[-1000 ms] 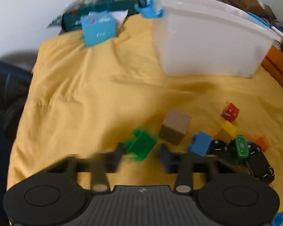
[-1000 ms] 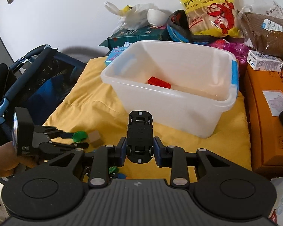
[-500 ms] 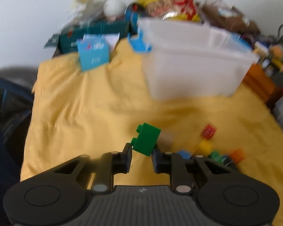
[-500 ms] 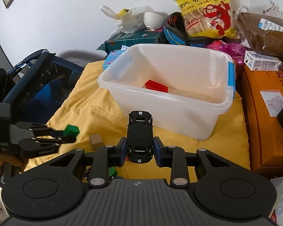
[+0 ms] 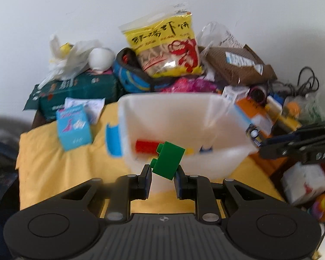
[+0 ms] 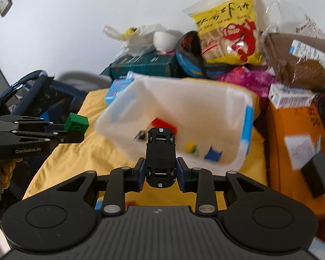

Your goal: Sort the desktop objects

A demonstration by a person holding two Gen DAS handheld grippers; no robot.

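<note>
Both grippers have swung nearer the white bin. The left gripper has its fingers clamped on a tilted green brick; the right gripper grips a black toy car. The crooked brick could slip short onto the yellow cloth.

You get bright, even daylight with soft shadows on the white wall; both fisheye views bow strongly at the rims, and motion blur smears the white bin and far clutter, worst on your left view
</note>
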